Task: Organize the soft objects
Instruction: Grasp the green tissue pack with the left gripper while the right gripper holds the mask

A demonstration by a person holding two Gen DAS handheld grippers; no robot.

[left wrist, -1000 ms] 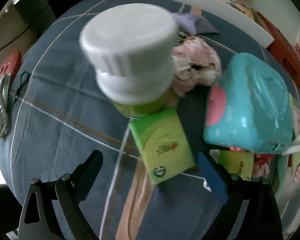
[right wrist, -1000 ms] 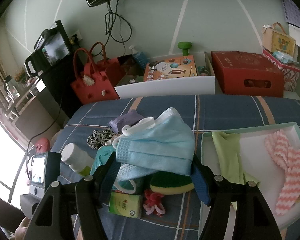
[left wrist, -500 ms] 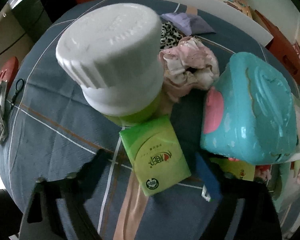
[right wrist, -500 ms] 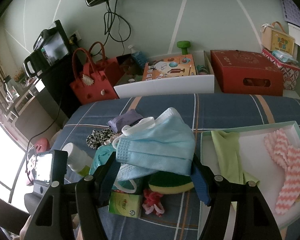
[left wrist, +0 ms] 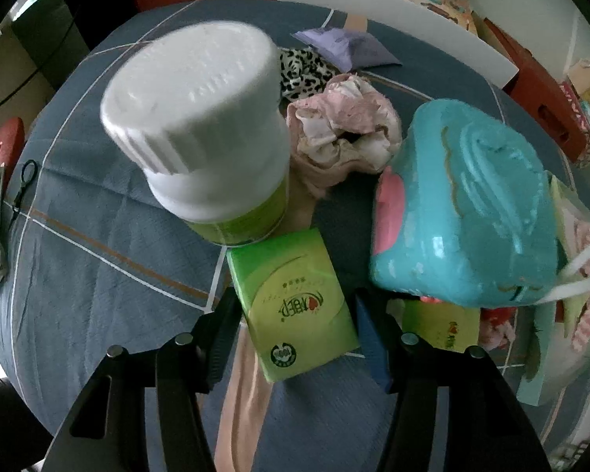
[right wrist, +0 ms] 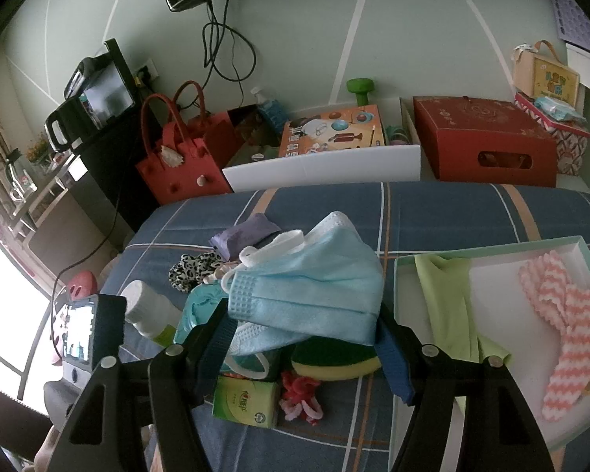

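My left gripper [left wrist: 295, 310] is closed on a green tissue pack [left wrist: 293, 308] lying on the blue plaid cloth [left wrist: 98, 244]; both fingers touch its sides. My right gripper [right wrist: 303, 314] is shut on a light blue face mask [right wrist: 314, 287] and holds it above the pile, left of the white tray [right wrist: 491, 279]. The tray holds a green cloth [right wrist: 448, 303] and a pink zigzag cloth [right wrist: 570, 330]. A pink crumpled cloth [left wrist: 346, 133], a leopard scrunchie [left wrist: 303, 70] and a purple pouch [left wrist: 346, 47] lie behind.
A white-capped bottle [left wrist: 208, 129] stands just left of the tissue pack, a teal plastic case [left wrist: 472, 204] just right. A second tissue pack [right wrist: 246, 399], a green-yellow sponge [right wrist: 334, 358] and a red-pink hair tie [right wrist: 301, 397] lie under the mask. Red bags and boxes stand beyond the table.
My left gripper has moved forward and closed its fingers onto the green tissue pack. My right gripper with the mask has stayed in place.
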